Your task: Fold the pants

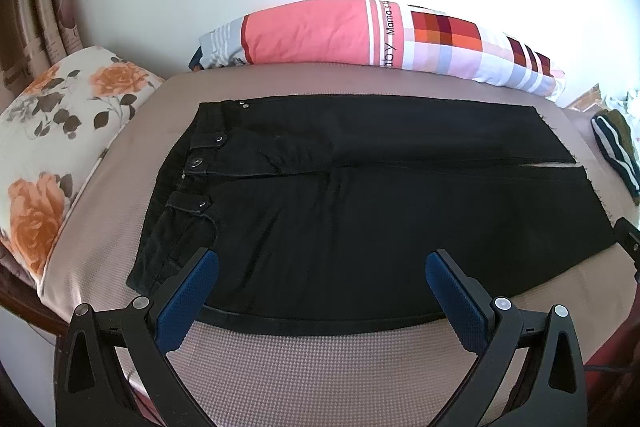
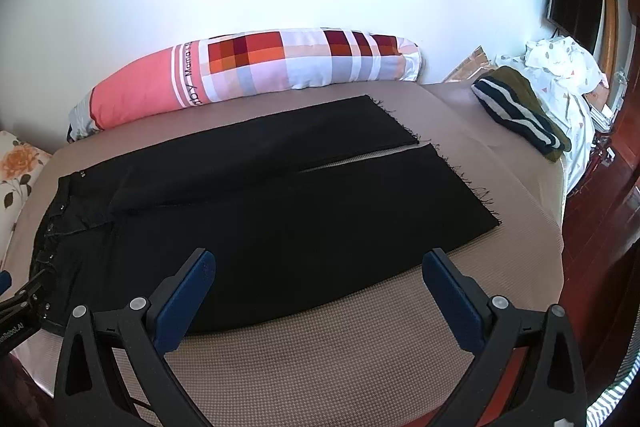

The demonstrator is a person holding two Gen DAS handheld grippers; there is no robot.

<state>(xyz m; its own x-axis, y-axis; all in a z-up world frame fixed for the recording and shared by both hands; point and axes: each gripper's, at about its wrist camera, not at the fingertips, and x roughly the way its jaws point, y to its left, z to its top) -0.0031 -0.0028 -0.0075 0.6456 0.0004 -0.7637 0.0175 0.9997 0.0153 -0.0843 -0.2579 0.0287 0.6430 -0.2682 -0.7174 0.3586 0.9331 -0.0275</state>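
Black pants (image 1: 360, 211) lie spread flat across the middle of a bed covered in a beige waffle-textured sheet (image 1: 320, 359). Taking the pants as the landmark: the waistband, with its metal buttons, sits at their left end, and the two legs run side by side to frayed hems at the right end, a thin strip of sheet showing between them.

The left gripper (image 1: 322, 267) hovers over the near edge of the pants, by the waistband end, its blue-padded fingers spread wide and holding nothing. The right gripper (image 2: 319, 267) hovers over the near leg, fingers equally wide and empty.

Beyond the pants a long pink and checked bolster (image 2: 256, 67) lies against the white wall. Left of the waistband rests a floral pillow (image 1: 60, 131). Past the hems sits a dark striped garment (image 2: 516, 111).
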